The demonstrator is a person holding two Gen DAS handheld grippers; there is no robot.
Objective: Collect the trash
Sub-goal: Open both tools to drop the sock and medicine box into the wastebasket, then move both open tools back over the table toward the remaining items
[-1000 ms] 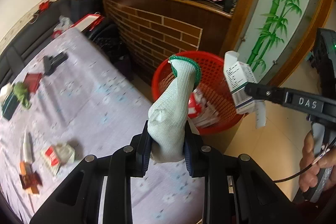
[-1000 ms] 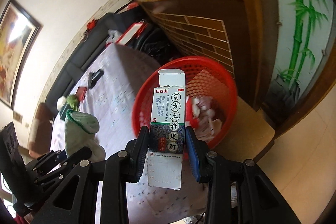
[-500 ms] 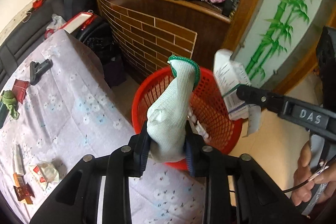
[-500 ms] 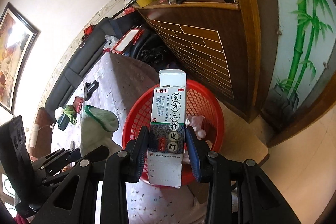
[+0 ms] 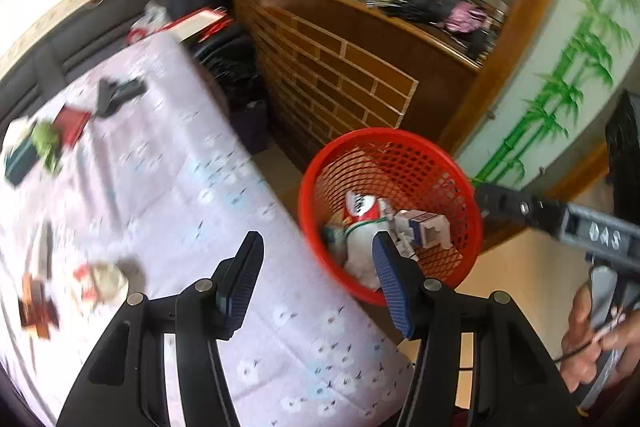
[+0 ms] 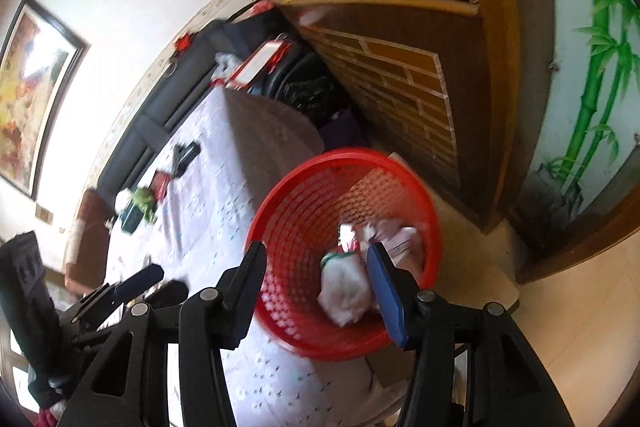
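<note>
Both pairs of fingers stand apart with nothing between them: the left gripper (image 5: 316,275) and the right gripper (image 6: 316,275) are each opening, partway wide, their blue pads bare. They hover above the red basket (image 5: 320,163), which sits on the floor just beside the table (image 5: 192,195) edge, probably put there so trash can be dropped straight in. The glove (image 6: 344,291) lies in the basket among other litter, its green-edged cuff toward the upper left in the right wrist view and its long axis roughly up-down there, slightly slanted. The box (image 5: 420,231) lies on its side next to it, one end panel facing the left camera; its exact heading is hard to tell through the blur. More scraps (image 5: 96,279) remain on the cloth, so the collecting looks unfinished. A hand (image 5: 600,339) holds the right gripper's handle.
</note>
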